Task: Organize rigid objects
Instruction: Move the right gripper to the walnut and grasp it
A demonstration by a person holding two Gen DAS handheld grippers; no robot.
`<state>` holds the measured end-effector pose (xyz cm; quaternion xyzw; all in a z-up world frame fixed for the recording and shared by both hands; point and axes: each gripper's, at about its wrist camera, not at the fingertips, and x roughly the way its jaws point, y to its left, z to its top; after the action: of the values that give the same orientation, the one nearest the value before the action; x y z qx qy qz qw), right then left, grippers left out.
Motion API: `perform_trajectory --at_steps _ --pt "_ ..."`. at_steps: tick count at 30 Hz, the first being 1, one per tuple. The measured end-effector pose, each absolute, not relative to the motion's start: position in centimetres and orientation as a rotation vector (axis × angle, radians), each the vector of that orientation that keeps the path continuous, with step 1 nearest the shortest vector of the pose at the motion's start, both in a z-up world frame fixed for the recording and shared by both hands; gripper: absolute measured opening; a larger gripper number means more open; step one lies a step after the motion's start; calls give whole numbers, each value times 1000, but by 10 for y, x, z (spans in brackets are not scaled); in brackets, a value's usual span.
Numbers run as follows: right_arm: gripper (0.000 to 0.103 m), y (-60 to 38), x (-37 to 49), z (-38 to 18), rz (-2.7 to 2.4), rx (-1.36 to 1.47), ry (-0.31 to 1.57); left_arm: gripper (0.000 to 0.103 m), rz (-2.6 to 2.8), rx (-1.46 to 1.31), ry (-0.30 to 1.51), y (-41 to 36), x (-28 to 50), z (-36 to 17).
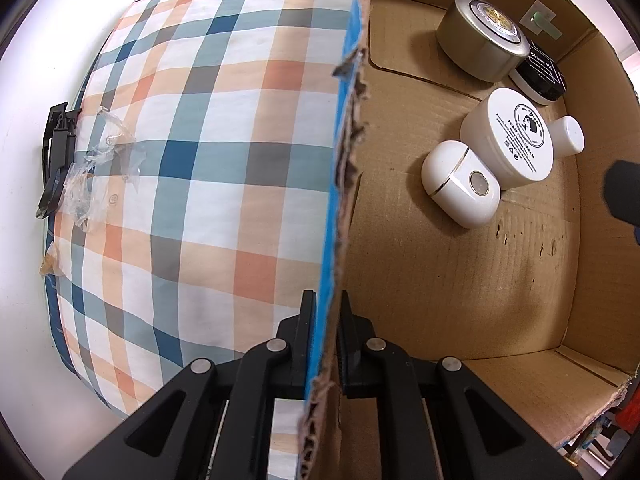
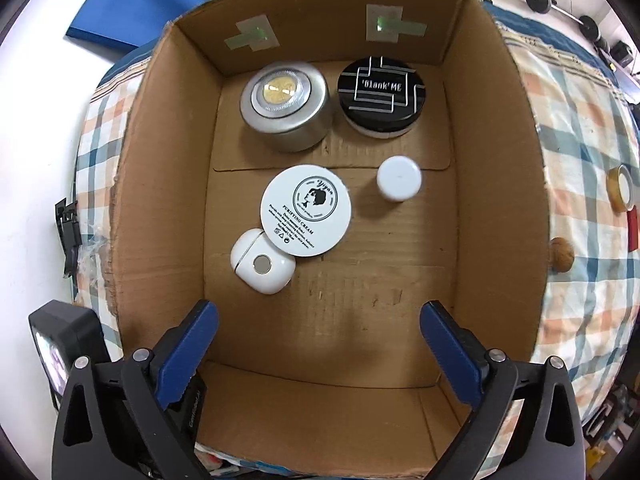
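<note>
Left wrist view: left claw (image 1: pixel 328 320) is pinched on the cardboard box wall (image 1: pixel 344 184), one finger outside on the blue-taped face, one inside. Box is steadied that way; corrugated edge is torn and soft, so it will likely flex if pulled hard

Right claw (image 2: pixel 320 332) is spread wide, nothing held, hovering above the near half of the box floor (image 2: pixel 360 300), which is bare

Nearest item is the white earbud case (image 2: pixel 262 266), touching the white cream jar (image 2: pixel 306 210) just beyond it. Small white cap (image 2: pixel 399 178) stands apart to the right. At the far wall sit the silver tin (image 2: pixel 286 110) and the black compact (image 2: pixel 381 94), side by side, just about touching

All five are judged rigid and light. Earbud case is glossy and rounded, probably slippery; best taken across its flat sides. Jars and tin are wide, so a grip across the full diameter is needed, claw fully spread. Cap is the easiest pick

Outside the box, on the checked cloth (image 2: pixel 580 128), a tape roll (image 2: pixel 620 194) and a walnut-like object (image 2: pixel 562 254) are seen to the right
</note>
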<state>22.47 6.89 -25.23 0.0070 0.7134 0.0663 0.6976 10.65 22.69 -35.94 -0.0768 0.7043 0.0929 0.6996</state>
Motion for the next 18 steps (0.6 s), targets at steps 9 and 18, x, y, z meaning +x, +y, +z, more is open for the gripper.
perform_trajectory --at_steps 9,18 --pt "103 66 220 -220 151 -70 1495 7 207 -164 1571 224 110 -359" --pt "103 56 217 -186 176 -12 1412 7 202 -155 1574 222 111 -359"
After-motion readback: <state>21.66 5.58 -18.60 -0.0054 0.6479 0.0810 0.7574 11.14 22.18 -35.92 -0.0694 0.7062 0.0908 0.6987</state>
